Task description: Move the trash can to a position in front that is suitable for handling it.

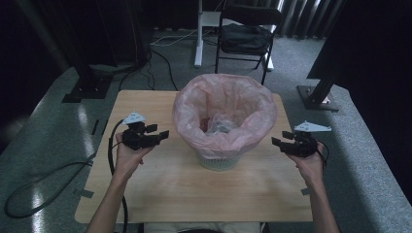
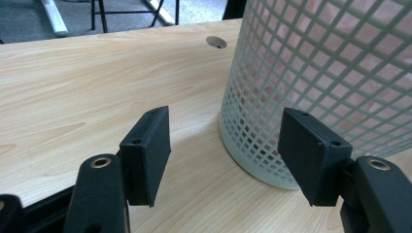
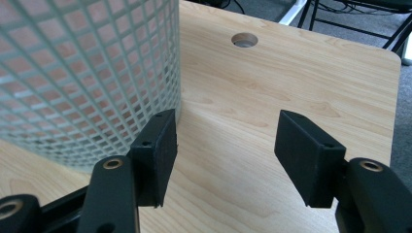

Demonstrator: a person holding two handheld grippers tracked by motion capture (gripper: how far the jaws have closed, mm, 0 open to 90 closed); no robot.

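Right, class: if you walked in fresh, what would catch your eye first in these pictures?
First the white mesh bin lined with a pink bag, standing mid-table on the wooden table. Then the two black tongs flanking it, left tongs and right tongs, both open and empty. Behind, a black chair sits on the floor.

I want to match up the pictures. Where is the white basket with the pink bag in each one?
High view: the basket stands in the middle of the table, between the two grippers.
Left gripper view: the basket is at the right, its mesh wall rising off the top.
Right gripper view: the basket is at the upper left.
Shared landmark: the pink bag showing through the mesh.
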